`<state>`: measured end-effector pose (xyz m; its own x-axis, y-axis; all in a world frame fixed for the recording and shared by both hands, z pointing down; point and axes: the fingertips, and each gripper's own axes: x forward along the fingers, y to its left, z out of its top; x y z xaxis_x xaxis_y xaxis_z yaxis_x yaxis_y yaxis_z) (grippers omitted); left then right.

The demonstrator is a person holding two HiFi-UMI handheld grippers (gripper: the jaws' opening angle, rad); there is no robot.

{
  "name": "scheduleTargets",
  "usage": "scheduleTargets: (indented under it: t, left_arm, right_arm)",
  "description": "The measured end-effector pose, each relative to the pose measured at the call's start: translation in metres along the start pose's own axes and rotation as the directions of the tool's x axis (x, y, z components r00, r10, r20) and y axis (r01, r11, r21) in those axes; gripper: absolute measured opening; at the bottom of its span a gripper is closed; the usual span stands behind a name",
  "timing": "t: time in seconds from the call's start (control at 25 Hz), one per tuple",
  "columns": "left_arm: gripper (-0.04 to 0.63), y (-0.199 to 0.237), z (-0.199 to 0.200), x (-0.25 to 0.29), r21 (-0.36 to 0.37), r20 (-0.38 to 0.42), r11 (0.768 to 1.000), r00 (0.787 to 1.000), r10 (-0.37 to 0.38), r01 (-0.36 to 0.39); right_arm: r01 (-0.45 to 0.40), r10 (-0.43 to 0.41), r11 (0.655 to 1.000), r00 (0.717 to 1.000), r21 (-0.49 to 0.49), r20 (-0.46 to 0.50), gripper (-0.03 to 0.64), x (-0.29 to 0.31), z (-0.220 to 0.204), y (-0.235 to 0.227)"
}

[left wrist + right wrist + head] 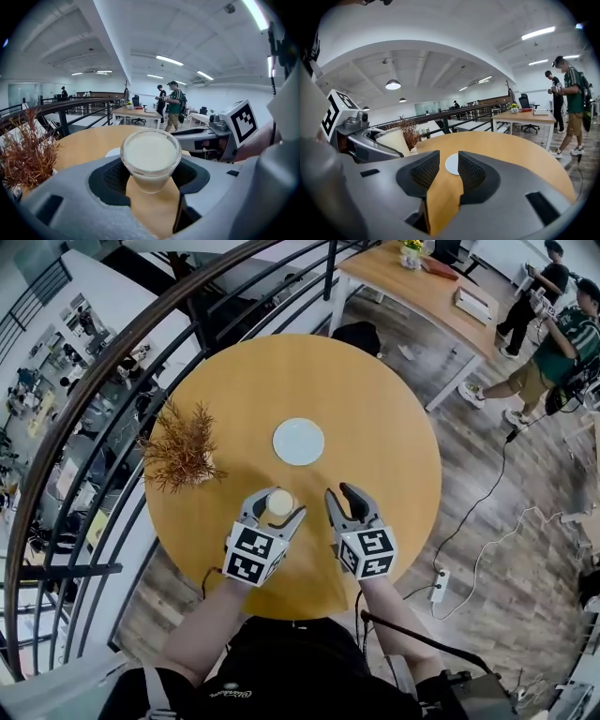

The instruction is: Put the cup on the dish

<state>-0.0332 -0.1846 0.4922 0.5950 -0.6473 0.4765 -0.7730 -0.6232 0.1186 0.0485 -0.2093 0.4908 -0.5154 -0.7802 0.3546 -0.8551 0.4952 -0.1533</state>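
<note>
A small clear cup (279, 502) of pale creamy liquid sits between the fingers of my left gripper (278, 503), near the front of the round wooden table (375, 409). In the left gripper view the black pads press both sides of the cup (151, 157), so the left gripper (151, 174) is shut on it. The white dish (298, 442) lies flat near the table's middle, a short way beyond the cup. My right gripper (339, 495) stands open beside the left one with nothing in it. Between its pads the right gripper view (443, 171) shows the dish (451, 164).
A dried brown plant (183, 448) stands on the table's left side, close to the cup. A dark metal railing (112, 390) curves round the table's left and far edges. A long wooden table (427, 287) and two people (553, 324) are at the upper right.
</note>
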Motion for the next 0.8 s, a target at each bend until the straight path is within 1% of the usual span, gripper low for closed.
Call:
scheduleTargets:
  t: [0.36, 0.52, 0.64, 0.8]
  left_arm:
    - [0.256, 0.006, -0.025, 0.039, -0.040, -0.061, 0.999, 0.998, -0.004, 0.002]
    - [0.256, 0.005, -0.039, 0.050, -0.059, -0.081, 0.998, 0.997, -0.006, 0.001]
    - [0.256, 0.003, -0.046, 0.053, -0.069, -0.087, 0.998, 0.996, -0.009, 0.003]
    - [0.256, 0.005, -0.046, 0.055, -0.074, -0.087, 0.997, 0.996, -0.007, 0.000]
  right_arm:
    - [0.019, -0.014, 0.998, 0.996, 0.054, -0.084, 0.107, 0.016, -0.046, -0.030]
    - [0.019, -0.011, 0.997, 0.993, 0.071, -0.116, 0.107, 0.020, -0.066, -0.035]
    - [0.017, -0.008, 0.997, 0.992, 0.075, -0.128, 0.107, 0.021, -0.074, -0.035]
    - [0.010, -0.001, 0.997, 0.992, 0.072, -0.129, 0.107, 0.026, -0.072, -0.034]
